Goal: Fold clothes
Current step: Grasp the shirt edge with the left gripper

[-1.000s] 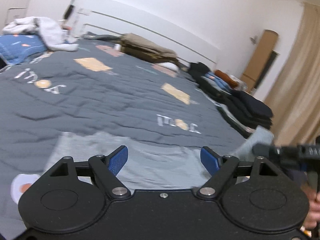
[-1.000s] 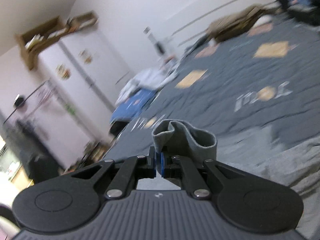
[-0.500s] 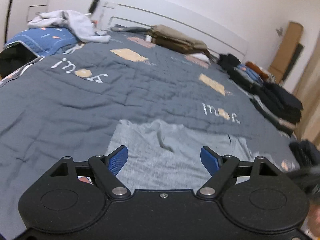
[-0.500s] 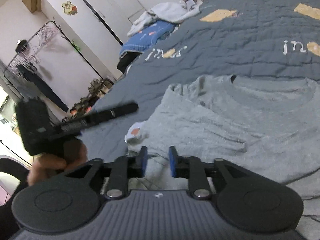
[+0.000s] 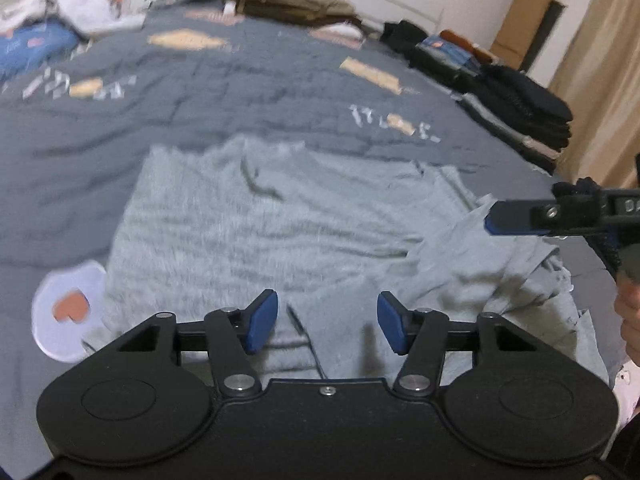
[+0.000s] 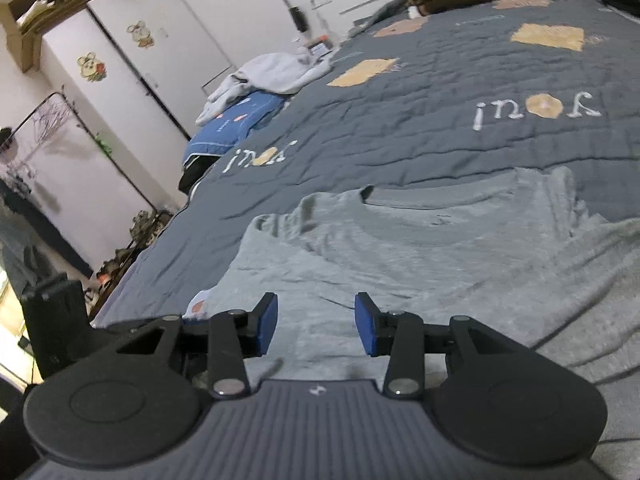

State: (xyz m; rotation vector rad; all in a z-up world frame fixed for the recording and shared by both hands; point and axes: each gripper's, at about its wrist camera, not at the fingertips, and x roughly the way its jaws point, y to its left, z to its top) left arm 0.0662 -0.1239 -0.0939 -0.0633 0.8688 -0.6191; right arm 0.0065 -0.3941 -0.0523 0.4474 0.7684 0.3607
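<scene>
Grey T-shirt [image 5: 272, 232] blurred on quilt [image 6: 400, 148], near hem cut off, left fingers [image 5: 262, 326] closing, right fingers [image 6: 370, 330] opening, both empty.

Grey T-shirt [image 5: 272, 232] spread mostly flat on dark quilt, neckline far side, right sleeve side rumpled.

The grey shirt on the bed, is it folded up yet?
Not yet. The grey shirt lies mostly spread on the bed, neckline showing, one side still rumpled.

grey shirt [image 5: 260, 232] motion-blurred, its near hem hidden behind left gripper [image 5: 327, 328], bedspread lettering [image 5: 392, 122] smeared
</scene>
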